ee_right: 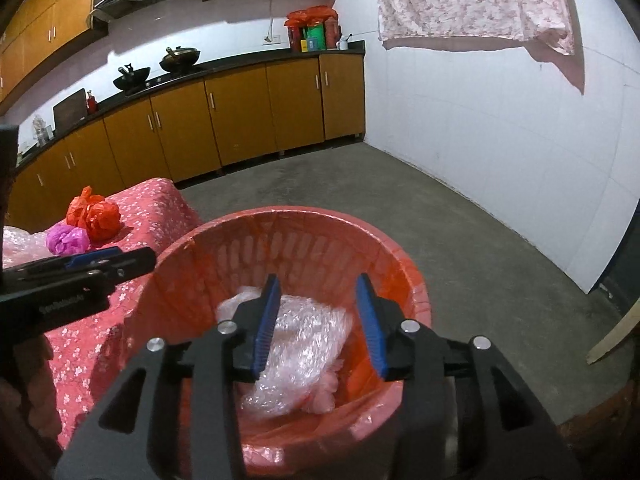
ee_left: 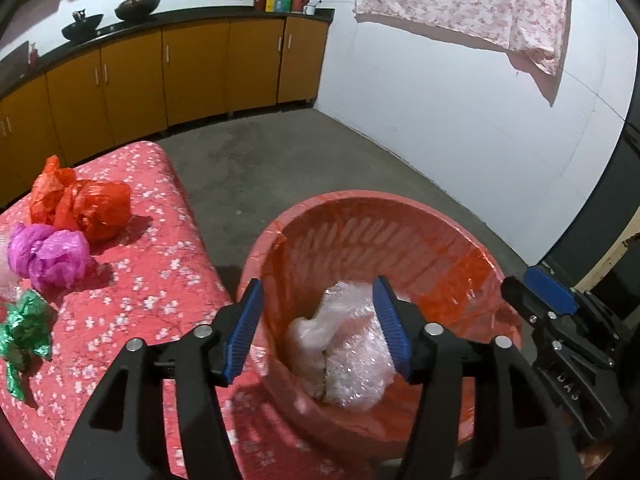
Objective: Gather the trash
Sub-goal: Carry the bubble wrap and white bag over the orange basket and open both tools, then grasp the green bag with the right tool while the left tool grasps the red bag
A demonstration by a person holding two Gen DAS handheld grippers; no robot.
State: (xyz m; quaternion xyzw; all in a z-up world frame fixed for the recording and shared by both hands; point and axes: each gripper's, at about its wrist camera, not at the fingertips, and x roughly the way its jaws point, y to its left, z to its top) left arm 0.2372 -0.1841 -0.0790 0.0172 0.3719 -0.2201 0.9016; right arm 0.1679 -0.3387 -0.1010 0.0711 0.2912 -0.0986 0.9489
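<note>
Both tongs hang over a red slotted waste basket (ee_left: 400, 216) lined with a thin red plastic bag, which stands on the grey concrete floor just beside a surface covered with a red floral quilt (ee_left: 160, 264). The left tongs (ee_left: 320, 330) are released, their blue pads spread wide and holding nothing. The right tongs (ee_right: 318, 326) are likewise released and empty, poised above the basket mouth.

Inside the basket lies a crumpled wad of clear bubble wrap (ee_left: 352, 360) along with pale plastic film, resting low against the near wall. Judging by the spread pads above it, this trash sits where it belongs.

More trash waits on the quilt, well apart from the basket: a crumpled orange plastic bag (ee_left: 80, 208), a magenta plastic bag (ee_left: 50, 256) touching it, and a green foil wrapper (ee_left: 24, 332) nearer the camera. More bubble wrap (ee_right: 20, 246) shows at the quilt's far left in the right wrist view.

Nothing blocks the way back to the quilt except the basket rim and the other tongs close alongside. Beyond are orange kitchen cabinets (ee_right: 240, 120), woks on the tabletop, and a floral cloth (ee_right: 472, 0) hanging on the white wall.
</note>
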